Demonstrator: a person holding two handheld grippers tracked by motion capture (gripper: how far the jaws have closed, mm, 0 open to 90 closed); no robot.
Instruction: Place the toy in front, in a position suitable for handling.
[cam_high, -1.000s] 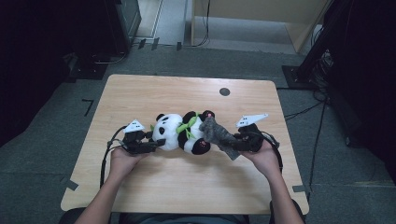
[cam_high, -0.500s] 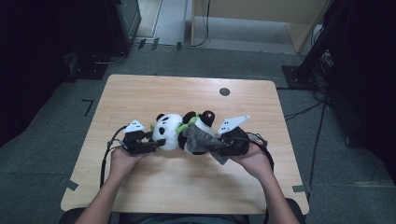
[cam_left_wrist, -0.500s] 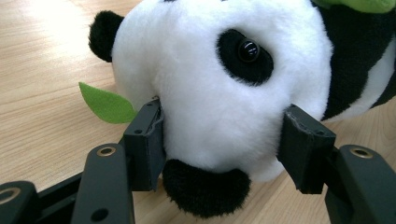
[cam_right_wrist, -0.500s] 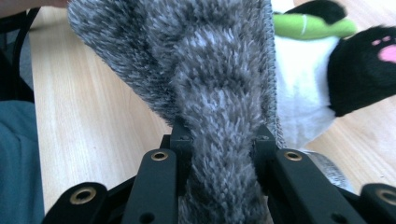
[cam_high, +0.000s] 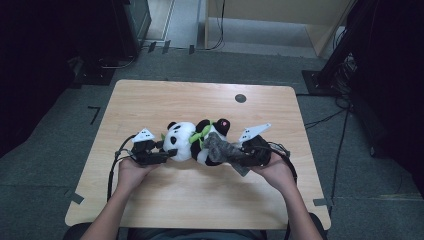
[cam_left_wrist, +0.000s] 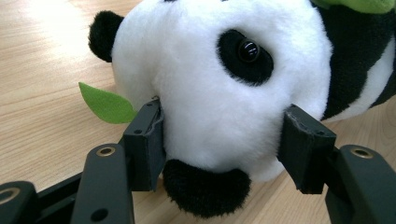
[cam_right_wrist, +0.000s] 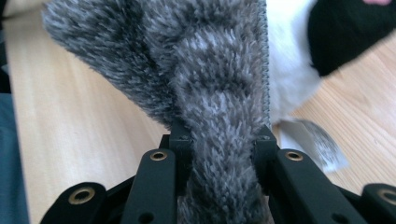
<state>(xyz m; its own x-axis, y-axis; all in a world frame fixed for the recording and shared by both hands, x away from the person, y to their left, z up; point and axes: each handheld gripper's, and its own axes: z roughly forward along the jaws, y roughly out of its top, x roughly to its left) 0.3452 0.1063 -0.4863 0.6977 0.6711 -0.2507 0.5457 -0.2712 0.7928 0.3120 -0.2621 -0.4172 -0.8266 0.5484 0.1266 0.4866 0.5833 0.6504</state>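
Plush panda (cam_high: 192, 141) between both grippers' fingers (cam_left_wrist: 144, 144)

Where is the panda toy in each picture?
High view: the panda toy lies mid-table between both hand-held grippers.
Left gripper view: its white head sits between the jaws.
Right gripper view: white and black fur at top right, behind the grey cloth.
Shared landmark: the wooden table.

Plush panda (cam_high: 192, 141) lay on its side mid-table, head leftward, green leaf at neck; grey fuzzy cloth (cam_high: 222, 150) draped against its body.
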